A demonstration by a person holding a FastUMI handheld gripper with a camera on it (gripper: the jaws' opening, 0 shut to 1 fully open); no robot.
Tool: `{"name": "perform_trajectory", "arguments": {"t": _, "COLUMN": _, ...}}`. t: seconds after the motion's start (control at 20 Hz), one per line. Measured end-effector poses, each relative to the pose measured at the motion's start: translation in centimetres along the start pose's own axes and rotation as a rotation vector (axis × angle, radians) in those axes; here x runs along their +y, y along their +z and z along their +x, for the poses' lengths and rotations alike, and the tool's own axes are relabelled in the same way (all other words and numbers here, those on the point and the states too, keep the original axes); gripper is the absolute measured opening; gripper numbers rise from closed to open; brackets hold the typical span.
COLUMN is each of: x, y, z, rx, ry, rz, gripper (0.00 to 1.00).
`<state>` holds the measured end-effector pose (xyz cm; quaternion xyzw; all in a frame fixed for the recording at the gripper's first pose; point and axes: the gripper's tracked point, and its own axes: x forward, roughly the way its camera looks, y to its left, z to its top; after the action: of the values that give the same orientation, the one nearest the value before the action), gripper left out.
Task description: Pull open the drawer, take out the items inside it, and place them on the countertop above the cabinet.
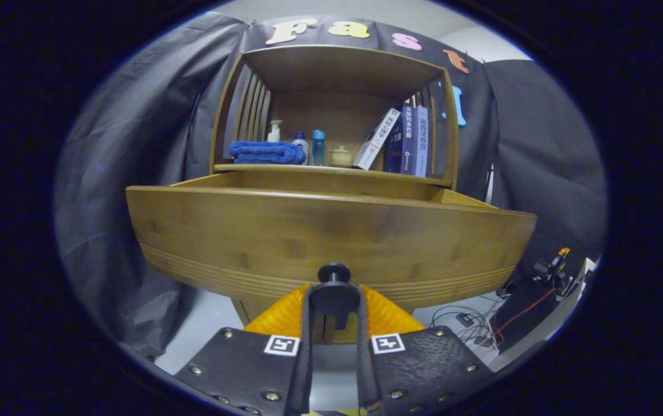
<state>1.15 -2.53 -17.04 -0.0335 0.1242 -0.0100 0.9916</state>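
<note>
Now, my fingers (pixel 334 303): closed on the black drawer knob (pixel 334 289), lower centre.
Drawer (pixel 308 231): pulled out, front filling mid-frame; contents hidden.
Shelf above: blue towel (pixel 265 152), bottles (pixel 318 147), books (pixel 406 141), upper centre.

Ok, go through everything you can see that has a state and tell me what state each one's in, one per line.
Drawer: pulled partly open, inside hidden behind its front.
Knob: gripped between the tool's fingers.
Tool: shut on the knob.
Towel: folded, lying on the shelf.
Pump bottle: upright behind the towel.
Blue bottle: upright, capped.
Jar: upright, lid on.
Books: standing, with a white one leaning against them.
</note>
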Motion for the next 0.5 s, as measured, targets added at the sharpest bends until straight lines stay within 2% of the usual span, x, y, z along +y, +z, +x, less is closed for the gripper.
{"name": "perform_trajectory", "arguments": {"t": 0.1, "x": 0.0, "y": 0.3, "z": -0.5, "rx": 0.023, "ry": 0.024, "rz": 0.057, "gripper": 0.40}}
{"name": "perform_trajectory", "arguments": {"t": 0.3, "x": -1.2, "y": 2.9, "z": -2.5, "rx": -0.010, "ry": -0.010, "rz": -0.008, "gripper": 0.73}}
{"name": "perform_trajectory", "arguments": {"t": 0.45, "x": -0.6, "y": 6.7, "z": -3.4, "rx": -0.079, "ry": 0.000, "rz": -0.058, "gripper": 0.85}}
{"name": "perform_trajectory", "arguments": {"t": 0.5, "x": -0.1, "y": 8.1, "z": -3.6, "rx": -0.095, "ry": 0.006, "rz": -0.063, "gripper": 0.85}}
